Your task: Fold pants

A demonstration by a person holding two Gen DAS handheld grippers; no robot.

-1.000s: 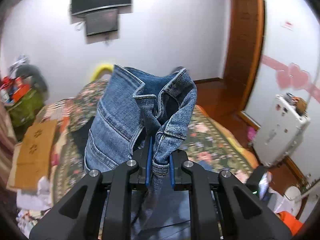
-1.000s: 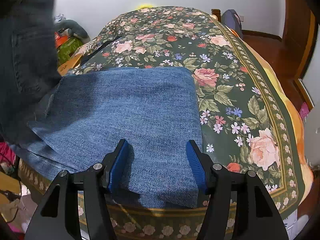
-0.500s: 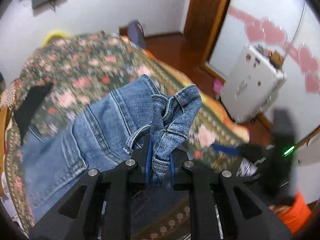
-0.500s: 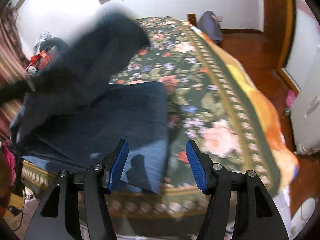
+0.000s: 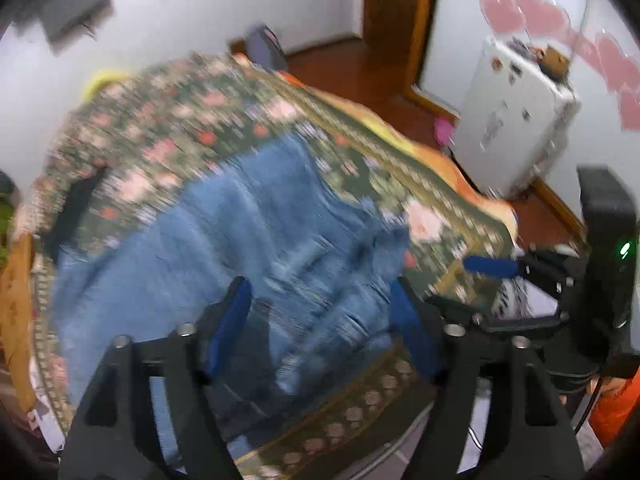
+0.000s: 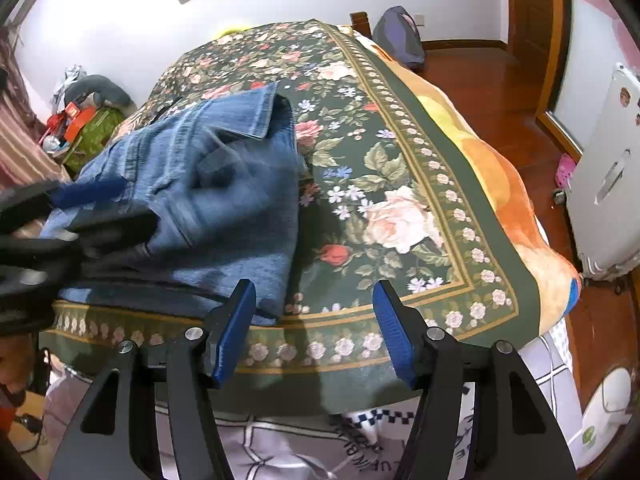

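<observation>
A floral bedspread [image 6: 400, 152] is covering the bed beside a wooden floor [image 6: 500, 92]. The folded jeans [image 6: 224, 184] are lying lengthwise, waistband toward the far wall. Both the left hand-held gripper [image 5: 320, 316] and the right hand-held gripper [image 6: 314, 320] are standing released, gripping nothing.

Both wrist views look down, close, sharing the jeans [image 5: 256, 248] on the bed [image 6: 400, 128].

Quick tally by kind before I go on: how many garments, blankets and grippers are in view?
Jeans: 1
Floral blanket: 1
Grippers: 2, left gripper and right gripper, both open
Total: 4
</observation>
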